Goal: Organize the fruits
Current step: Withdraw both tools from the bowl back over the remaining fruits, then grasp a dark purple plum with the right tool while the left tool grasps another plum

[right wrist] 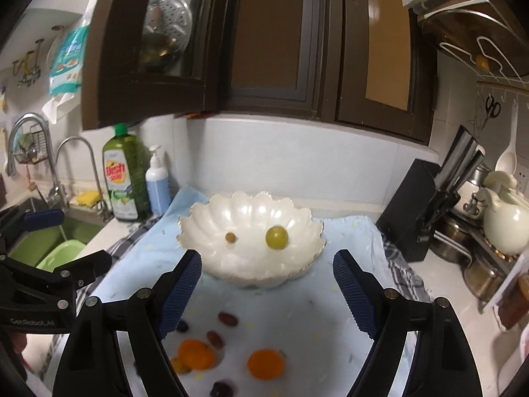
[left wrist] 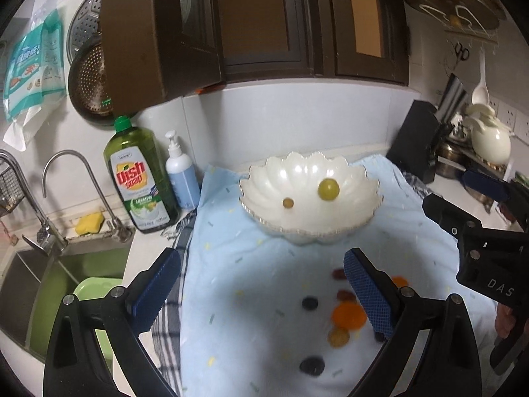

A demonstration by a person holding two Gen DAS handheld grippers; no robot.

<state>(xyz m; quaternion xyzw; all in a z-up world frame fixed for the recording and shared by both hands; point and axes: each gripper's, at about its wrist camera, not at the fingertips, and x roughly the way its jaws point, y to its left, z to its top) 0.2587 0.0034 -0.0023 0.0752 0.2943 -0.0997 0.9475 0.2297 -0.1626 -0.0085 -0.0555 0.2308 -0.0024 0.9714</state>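
Observation:
A white scalloped bowl [left wrist: 310, 198] [right wrist: 251, 241] stands on a light blue towel [left wrist: 251, 284] [right wrist: 297, 324]. Inside it lie a large green grape [left wrist: 328, 189] [right wrist: 276, 237] and a small olive-coloured one [left wrist: 288, 202] [right wrist: 230, 237]. On the towel in front of the bowl lie several loose fruits: orange ones [left wrist: 348, 316] [right wrist: 195, 354] [right wrist: 265, 364], dark red ones [right wrist: 227, 318] and dark round ones [left wrist: 310, 302]. My left gripper [left wrist: 261, 294] hovers open over the towel with nothing between its fingers. My right gripper [right wrist: 266, 294] is likewise open and empty above the fruits, in front of the bowl.
A sink [left wrist: 49, 284] with a green basin [left wrist: 96, 292] lies left of the towel, with a tap [left wrist: 82, 178], dish soap bottle [left wrist: 139, 178] and pump bottle [left wrist: 182, 175] behind. An open dark cabinet door [left wrist: 158, 36] hangs overhead. A knife block [right wrist: 420, 211], cream jug [right wrist: 506, 221] and pots stand at the right.

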